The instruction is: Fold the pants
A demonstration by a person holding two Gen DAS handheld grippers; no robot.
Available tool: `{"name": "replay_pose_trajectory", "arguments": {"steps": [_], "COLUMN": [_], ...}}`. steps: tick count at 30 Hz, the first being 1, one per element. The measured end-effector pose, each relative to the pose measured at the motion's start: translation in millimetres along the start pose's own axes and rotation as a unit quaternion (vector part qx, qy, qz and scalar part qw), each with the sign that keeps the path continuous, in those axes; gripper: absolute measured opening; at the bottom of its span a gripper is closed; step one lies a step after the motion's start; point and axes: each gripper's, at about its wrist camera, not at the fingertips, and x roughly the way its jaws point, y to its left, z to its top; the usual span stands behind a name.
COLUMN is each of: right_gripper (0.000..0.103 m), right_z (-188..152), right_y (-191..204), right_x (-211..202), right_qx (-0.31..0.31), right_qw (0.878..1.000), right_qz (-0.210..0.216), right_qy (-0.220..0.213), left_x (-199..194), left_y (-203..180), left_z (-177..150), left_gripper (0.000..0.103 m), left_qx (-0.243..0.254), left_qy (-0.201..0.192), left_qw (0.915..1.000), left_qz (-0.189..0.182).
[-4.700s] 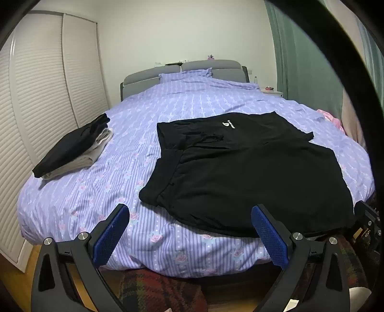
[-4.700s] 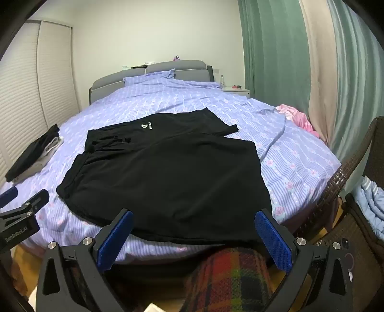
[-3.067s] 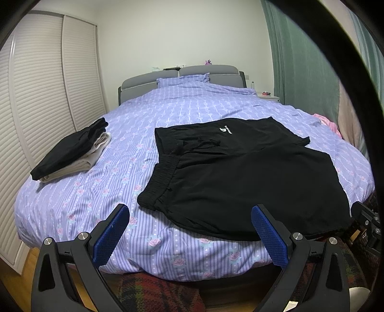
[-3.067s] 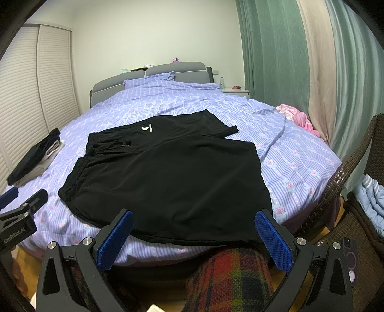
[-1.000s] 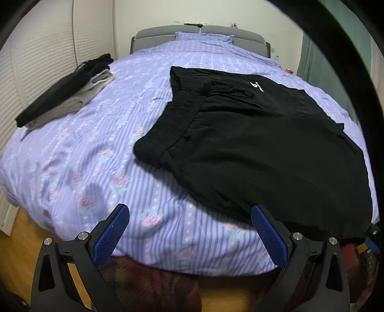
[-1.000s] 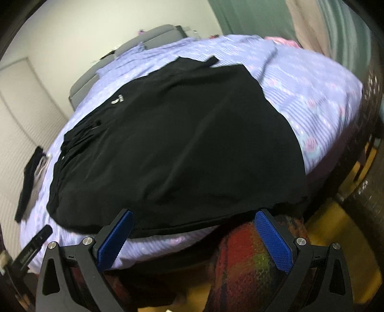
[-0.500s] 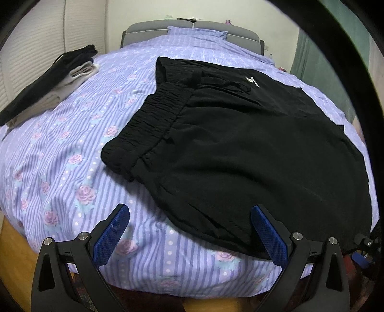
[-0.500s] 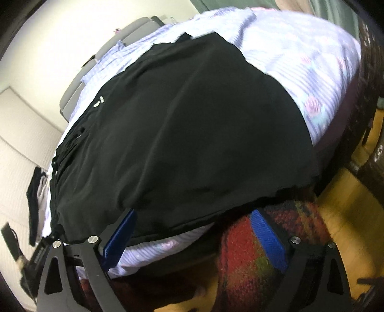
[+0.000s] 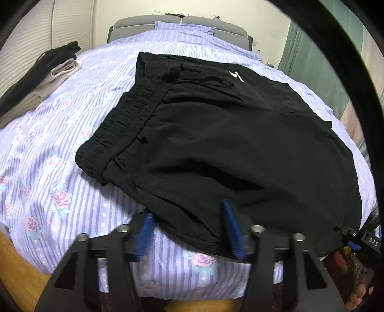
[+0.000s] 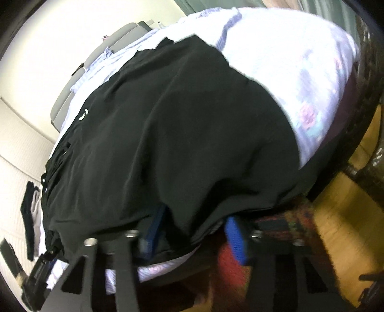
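Observation:
Black pants (image 9: pixel 228 139) lie spread on the purple flowered bed (image 9: pixel 48 168), waistband at the left, legs running right. My left gripper (image 9: pixel 188 230) is half closed, its blue fingers (image 9: pixel 230 228) straddling the pants' near edge close to the waistband side. My right gripper (image 10: pixel 194 232) is half closed too, its blue fingers (image 10: pixel 236 240) around the near hem of the pants (image 10: pixel 168 134) at the bed's foot. Neither pair of jaws has met on the cloth. The right wrist view is tilted and blurred.
A pile of folded dark and beige clothes (image 9: pixel 43 79) lies at the bed's far left. A grey headboard (image 9: pixel 182 21) stands at the back. A wicker chair (image 10: pixel 367 120) stands right of the bed. Plaid fabric (image 10: pixel 276 264) and wooden floor (image 10: pixel 340 228) lie below the bed edge.
Both grippers have moved in and down to the pants' near edge. Their jaws have narrowed from wide open to partly closed around the cloth. The right view has tilted further.

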Motion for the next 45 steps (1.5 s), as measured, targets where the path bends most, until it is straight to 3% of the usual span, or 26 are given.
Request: {"name": "replay_pose_trajectory", "arguments": {"steps": [2,6,10,16,25,30,36,45], "right_gripper": [0.013,0.008,0.008,0.008,0.007,0.007,0.007,0.007], "right_z": [3,14,27,57,137,192,248,306], "right_y": [1,14,20,42,93,136,185,237], "right_x": [-9,-27,-53,-92,-109,-100,-70,37], "right_qx": [-0.018,-0.049,-0.063,-0.075,-0.079,-0.118,-0.156,-0.198], "right_qw": [1.0,0.998,0.994,0.986,0.967,0.954,0.95,0.959], "right_qz": [-0.009,-0.015,-0.015,0.01,0.055,0.061,0.05,0.002], "right_qy": [-0.013,-0.043,-0.084,-0.149,-0.238,-0.267,-0.267,-0.205], "left_x": [-3,-15,-30,-64,-85,-75,-45,44], "left_y": [0,7,3,-6,-21,-37,-41,-38], "left_z": [2,2,11,39,114,167,227,284], "left_gripper": [0.031,0.022,0.018,0.015,0.013,0.012,0.012,0.012], "left_qx": [-0.006,-0.019,-0.016,0.006,0.031,0.07,0.095,0.115], "left_qy": [-0.001,0.002,-0.012,-0.067,-0.128,-0.155,-0.151,-0.088], "left_qw": [1.0,0.9997,0.9997,0.9977,0.9913,0.9852,0.9828,0.9853], "left_qz": [-0.001,-0.017,-0.015,-0.007,-0.005,0.023,0.05,0.09]}}
